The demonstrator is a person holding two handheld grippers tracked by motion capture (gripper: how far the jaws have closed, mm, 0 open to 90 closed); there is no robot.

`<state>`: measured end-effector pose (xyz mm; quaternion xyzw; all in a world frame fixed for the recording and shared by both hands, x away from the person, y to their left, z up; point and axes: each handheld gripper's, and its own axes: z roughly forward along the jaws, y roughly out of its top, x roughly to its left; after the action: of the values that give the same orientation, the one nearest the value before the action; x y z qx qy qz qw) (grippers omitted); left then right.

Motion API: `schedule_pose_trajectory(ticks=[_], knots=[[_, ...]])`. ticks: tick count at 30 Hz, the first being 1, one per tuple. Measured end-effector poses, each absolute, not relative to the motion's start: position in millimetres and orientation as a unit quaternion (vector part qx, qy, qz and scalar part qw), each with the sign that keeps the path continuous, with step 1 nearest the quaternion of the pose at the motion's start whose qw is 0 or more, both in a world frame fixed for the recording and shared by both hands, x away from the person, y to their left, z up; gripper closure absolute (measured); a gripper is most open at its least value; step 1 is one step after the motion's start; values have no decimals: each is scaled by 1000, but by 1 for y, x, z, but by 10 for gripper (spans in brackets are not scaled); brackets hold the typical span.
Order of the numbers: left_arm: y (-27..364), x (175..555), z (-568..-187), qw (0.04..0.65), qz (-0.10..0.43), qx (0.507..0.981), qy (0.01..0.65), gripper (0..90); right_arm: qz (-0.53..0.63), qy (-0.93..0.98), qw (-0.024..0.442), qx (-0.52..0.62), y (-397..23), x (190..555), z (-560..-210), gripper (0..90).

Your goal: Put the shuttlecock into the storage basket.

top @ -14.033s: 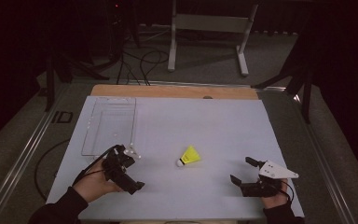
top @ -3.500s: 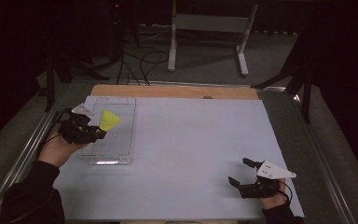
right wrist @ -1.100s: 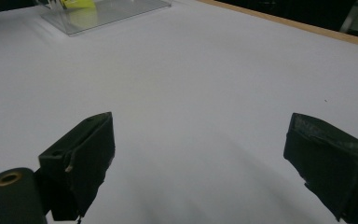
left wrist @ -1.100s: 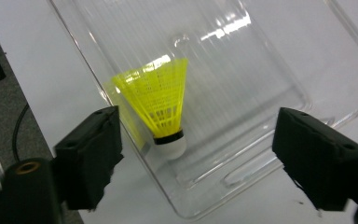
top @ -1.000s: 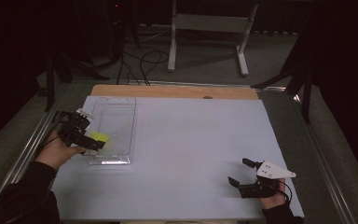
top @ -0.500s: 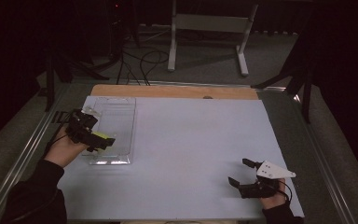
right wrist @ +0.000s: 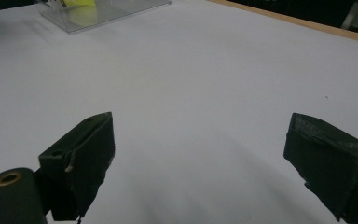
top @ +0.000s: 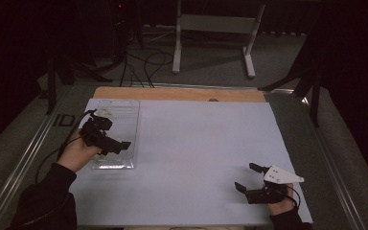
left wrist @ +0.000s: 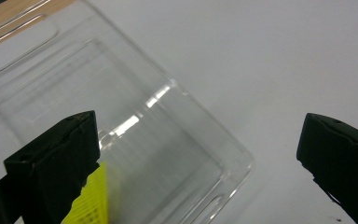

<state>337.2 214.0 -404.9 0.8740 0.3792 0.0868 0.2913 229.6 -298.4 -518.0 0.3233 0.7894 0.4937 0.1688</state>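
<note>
Backing the left gripper (top: 117, 143) away cleanly is the step: its jaws have just been opening and stand wide, nothing between them, with the yellow shuttlecock (left wrist: 91, 198) lying in the clear tray (left wrist: 177, 140) just below the left jaw. Lift past the tray's near rim. Right gripper (top: 247, 178) gapes empty, bare white table (right wrist: 205, 70) ahead of it.

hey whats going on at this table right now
A person holds a two-jaw gripper in each hand. The left gripper hangs over a clear plastic tray at the table's left side, jaws wide apart with nothing between them after just opening. A yellow mesh-skirted shuttlecock lies in the tray beside one jaw. The right gripper rests open on the white table, away from it all.
</note>
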Motion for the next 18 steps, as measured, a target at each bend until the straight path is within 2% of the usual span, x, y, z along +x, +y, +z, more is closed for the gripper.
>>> schedule_pose_trajectory(ticks=[11, 18], knots=[[189, 333, -408, 285, 85, 890, 345, 3, 494, 790, 166, 323, -298, 230, -518, 90], [168, 326, -413, 308, 82, 893, 316, 3, 494, 791, 168, 321, -298, 230, -518, 89]])
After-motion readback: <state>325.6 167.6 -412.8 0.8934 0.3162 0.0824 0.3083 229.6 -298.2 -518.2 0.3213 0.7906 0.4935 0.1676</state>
